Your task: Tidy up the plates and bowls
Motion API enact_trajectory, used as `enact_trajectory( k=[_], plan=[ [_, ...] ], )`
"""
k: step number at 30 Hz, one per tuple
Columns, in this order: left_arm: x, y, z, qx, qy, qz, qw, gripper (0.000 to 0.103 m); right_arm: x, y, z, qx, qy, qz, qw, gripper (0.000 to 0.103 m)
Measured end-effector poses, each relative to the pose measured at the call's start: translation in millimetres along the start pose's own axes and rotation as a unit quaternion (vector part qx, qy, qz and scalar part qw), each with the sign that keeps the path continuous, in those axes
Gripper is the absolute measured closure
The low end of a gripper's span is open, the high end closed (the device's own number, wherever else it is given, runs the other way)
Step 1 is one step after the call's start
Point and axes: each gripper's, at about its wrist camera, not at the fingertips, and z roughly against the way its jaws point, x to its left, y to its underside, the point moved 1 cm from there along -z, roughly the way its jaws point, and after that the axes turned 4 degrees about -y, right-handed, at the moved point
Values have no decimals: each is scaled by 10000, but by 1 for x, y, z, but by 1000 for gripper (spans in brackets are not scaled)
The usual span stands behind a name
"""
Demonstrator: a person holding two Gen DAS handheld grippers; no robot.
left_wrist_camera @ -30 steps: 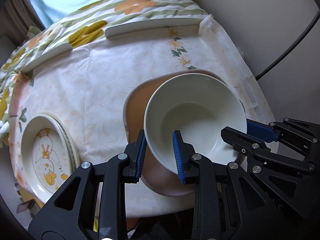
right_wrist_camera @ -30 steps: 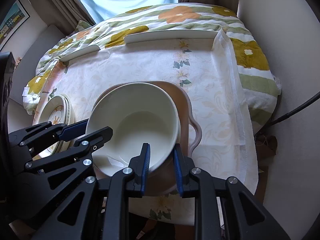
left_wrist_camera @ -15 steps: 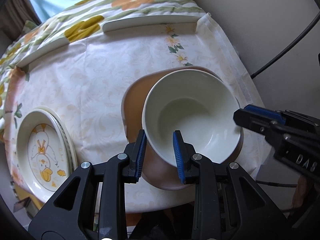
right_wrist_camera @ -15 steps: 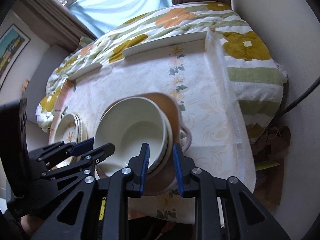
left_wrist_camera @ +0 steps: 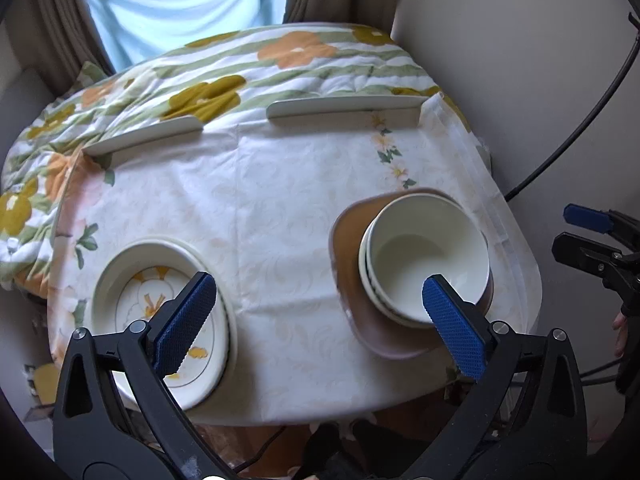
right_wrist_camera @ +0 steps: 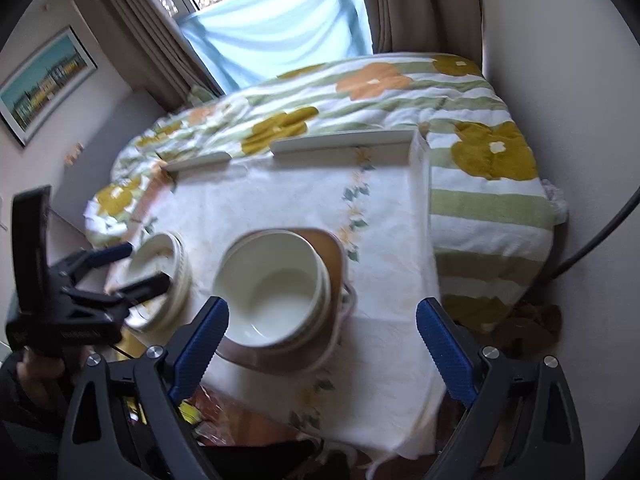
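Two cream bowls (left_wrist_camera: 426, 256) sit nested on a brown plate (left_wrist_camera: 344, 252) at the right of the table. A stack of duck-print plates (left_wrist_camera: 132, 280) lies at the left. My left gripper (left_wrist_camera: 316, 284) hangs above the table's near edge, its jaws opening wide, with no pad touching anything. In the right wrist view the bowls (right_wrist_camera: 276, 280) rest on the brown plate (right_wrist_camera: 332, 248), and my right gripper (right_wrist_camera: 322, 306) is above them, jaws opening, nothing gripped. Each gripper shows in the other's view: the right gripper (left_wrist_camera: 566, 228), the left gripper (right_wrist_camera: 144, 266) over the duck plates (right_wrist_camera: 182, 264).
A white floral cloth (left_wrist_camera: 280, 200) covers the small table. Two white strips (left_wrist_camera: 344, 108) line its far edge, with a flowered quilt (left_wrist_camera: 240, 76) behind. A wall and a black cable (left_wrist_camera: 580, 120) stand close on the right. Curtains and a window are at the back.
Both grippers let go of the top bowl's rim, opened wide and rose back from the table. The bowl now rests nested in the other bowl on the brown plate.
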Motion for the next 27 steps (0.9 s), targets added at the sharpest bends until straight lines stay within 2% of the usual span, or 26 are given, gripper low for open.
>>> enact_trajectory(
  k=[3, 6, 11, 13, 15, 20, 22, 27],
  plan=[
    [4, 8, -1, 116, -63, -191, 9997, 0, 0, 2, 1, 261, 317, 104, 9991, 9],
    [5, 15, -5, 241, 114, -309, 9992, 0, -3, 5, -6, 510, 557, 197, 9970, 9],
    [-2, 21, -35, 736, 177, -510, 9958, 0, -9, 11, -47, 1299, 743, 476, 9876, 10],
    [-4, 23, -52, 1018, 221, -565, 9930, 1, -10, 13, -59, 1477, 668, 511, 9855, 17],
    [-7, 25, -65, 1236, 331, -611, 9899, 3, -11, 14, -74, 1723, 547, 561, 9819, 33],
    [-15, 29, -89, 1594, 434, -746, 9834, 14, -2, 16, -102, 2203, 432, 854, 9707, 47],
    [-18, 28, -95, 1688, 504, -738, 9816, 20, 1, 17, -112, 2347, 392, 1019, 9659, 48],
    [-29, 27, -111, 1849, 568, -832, 9776, 23, 6, 19, -127, 2499, 238, 1421, 9575, 48]
  ],
)
